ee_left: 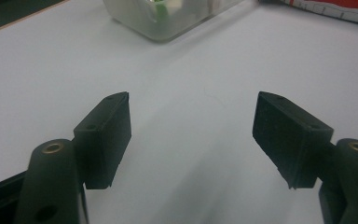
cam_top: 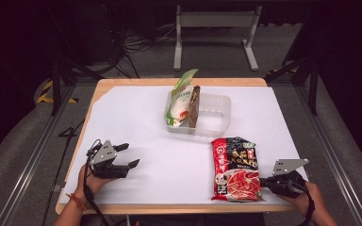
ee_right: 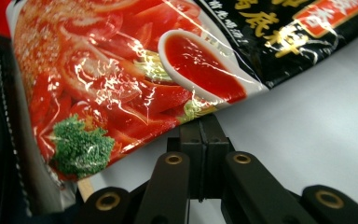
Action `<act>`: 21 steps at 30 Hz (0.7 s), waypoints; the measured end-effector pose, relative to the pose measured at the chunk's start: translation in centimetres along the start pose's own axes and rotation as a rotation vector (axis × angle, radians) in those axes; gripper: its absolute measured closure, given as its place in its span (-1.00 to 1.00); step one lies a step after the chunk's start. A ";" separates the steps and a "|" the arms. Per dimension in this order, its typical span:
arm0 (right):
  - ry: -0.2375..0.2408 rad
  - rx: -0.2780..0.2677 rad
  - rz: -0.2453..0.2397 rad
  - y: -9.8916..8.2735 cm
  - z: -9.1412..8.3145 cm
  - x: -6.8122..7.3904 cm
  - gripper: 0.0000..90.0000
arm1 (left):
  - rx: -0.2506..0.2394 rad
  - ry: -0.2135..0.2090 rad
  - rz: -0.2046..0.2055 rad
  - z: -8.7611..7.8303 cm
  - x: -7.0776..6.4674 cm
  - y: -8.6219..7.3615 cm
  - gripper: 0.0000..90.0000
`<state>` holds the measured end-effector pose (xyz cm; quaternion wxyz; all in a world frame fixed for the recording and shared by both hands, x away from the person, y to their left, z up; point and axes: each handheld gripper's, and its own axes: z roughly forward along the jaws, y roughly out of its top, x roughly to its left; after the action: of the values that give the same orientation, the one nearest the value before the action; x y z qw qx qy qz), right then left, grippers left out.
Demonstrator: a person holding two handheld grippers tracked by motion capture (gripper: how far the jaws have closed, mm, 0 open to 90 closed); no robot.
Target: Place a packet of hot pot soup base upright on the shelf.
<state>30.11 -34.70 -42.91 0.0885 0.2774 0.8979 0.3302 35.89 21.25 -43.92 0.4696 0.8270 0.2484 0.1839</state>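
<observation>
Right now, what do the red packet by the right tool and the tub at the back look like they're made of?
Red packet: seemingly thin plastic film, glossy. In the right gripper view it is crinkled and throws bright glare streaks across the printed food picture.
Tub: looks like translucent plastic, frosted and rigid. The packets standing inside show through its wall as blurred colour, and its corners are rounded.

My surface (cam_top: pixel 122 117) is a wooden top under a white sheet, brightly lit, while the room around it sinks into darkness. Grey floor (cam_top: pixel 217 52) stretches beyond it, with a tangle of black cables (cam_top: pixel 132 44) and a pale metal frame (cam_top: pixel 214 21) standing at the far side. Yellow-and-black tape (cam_top: pixel 47 92) marks the floor off to my left.
</observation>
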 end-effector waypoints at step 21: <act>0.061 0.021 -0.057 0.9 0.5 1.4 0.79 | -0.005 -0.003 -0.002 0.0 0.0 0.0 -0.38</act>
<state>29.51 -33.06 -42.67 0.0674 0.2426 0.9111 0.3262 35.87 21.25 -43.92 0.4720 0.8259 0.2482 0.1829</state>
